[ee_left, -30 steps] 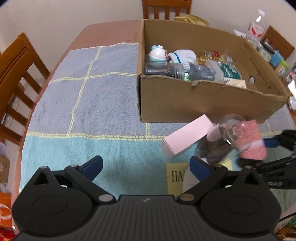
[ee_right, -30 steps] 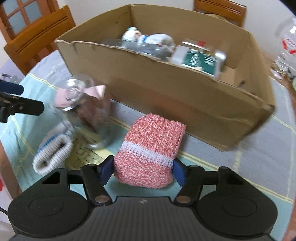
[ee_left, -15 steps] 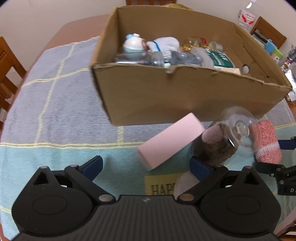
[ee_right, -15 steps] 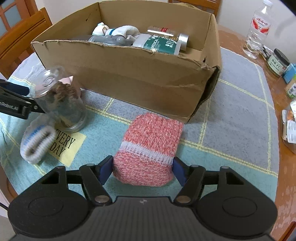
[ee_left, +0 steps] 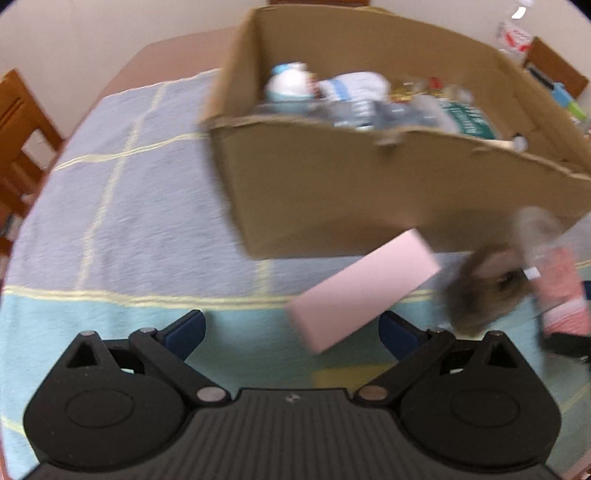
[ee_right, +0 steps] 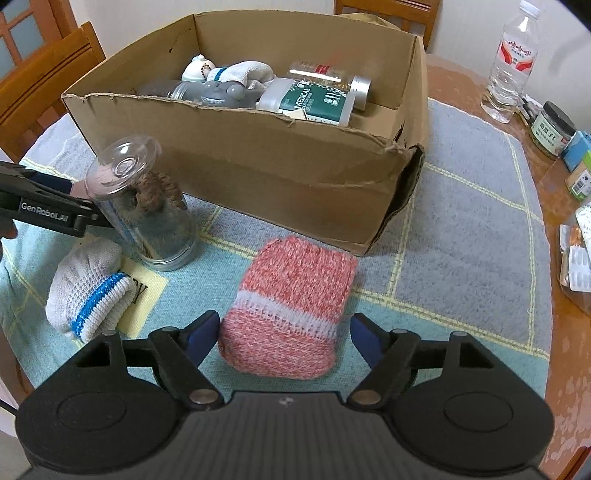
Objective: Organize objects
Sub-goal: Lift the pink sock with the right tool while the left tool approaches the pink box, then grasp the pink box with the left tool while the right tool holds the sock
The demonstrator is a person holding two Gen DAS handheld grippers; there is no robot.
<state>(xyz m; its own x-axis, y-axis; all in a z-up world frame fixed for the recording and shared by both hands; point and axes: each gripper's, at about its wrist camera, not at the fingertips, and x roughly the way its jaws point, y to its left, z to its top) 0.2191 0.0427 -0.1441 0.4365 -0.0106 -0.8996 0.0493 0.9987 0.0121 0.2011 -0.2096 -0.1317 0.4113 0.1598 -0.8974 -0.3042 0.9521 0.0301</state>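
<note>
The right gripper (ee_right: 282, 332) is opening its jaws; the pink knitted sock (ee_right: 291, 308) is lying between them on the cloth (ee_right: 461, 258), just in front of the cardboard box (ee_right: 258, 162), with a gap showing at the right pad. The left gripper (ee_left: 291, 332) is holding its jaws wide apart and gripping nothing, with the pink box (ee_left: 364, 290) just ahead. The clear jar (ee_right: 144, 201) is standing beside the white sock (ee_right: 88, 291) near the cloth's left edge.

Wooden chairs (ee_right: 48, 74) against pale wall (ee_left: 92, 33)
</note>
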